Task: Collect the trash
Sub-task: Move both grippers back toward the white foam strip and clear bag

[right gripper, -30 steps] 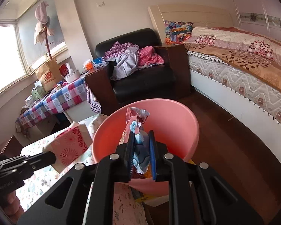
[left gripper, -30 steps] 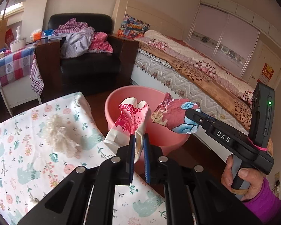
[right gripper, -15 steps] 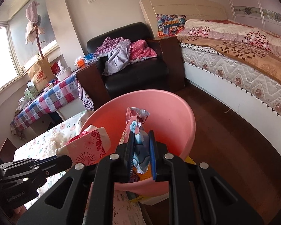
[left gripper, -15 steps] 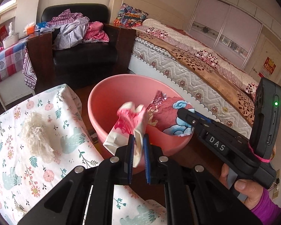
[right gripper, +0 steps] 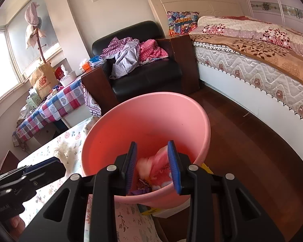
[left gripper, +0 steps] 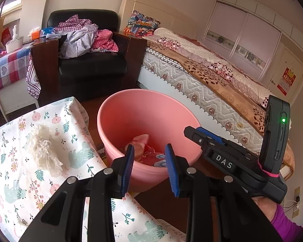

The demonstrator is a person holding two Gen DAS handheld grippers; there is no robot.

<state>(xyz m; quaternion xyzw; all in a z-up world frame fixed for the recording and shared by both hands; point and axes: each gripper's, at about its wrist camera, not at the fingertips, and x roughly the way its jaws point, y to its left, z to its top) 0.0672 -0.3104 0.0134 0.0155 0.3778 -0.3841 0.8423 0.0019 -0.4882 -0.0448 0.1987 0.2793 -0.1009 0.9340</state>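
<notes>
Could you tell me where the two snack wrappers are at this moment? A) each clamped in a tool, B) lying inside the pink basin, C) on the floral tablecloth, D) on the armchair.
B: both wrappers lie in the bottom of the pink basin, and the left tool and right tool are open and hold nothing.

Trash in the pink basin, one piece left out

Crumpled red-and-pink wrappers (left gripper: 149, 155) lie at the bottom of the pink basin (left gripper: 131, 109) beside the counter (left gripper: 14, 181); a crinkled clear plastic wad (left gripper: 43, 148) rests on the floral cloth, near the basin.
</notes>
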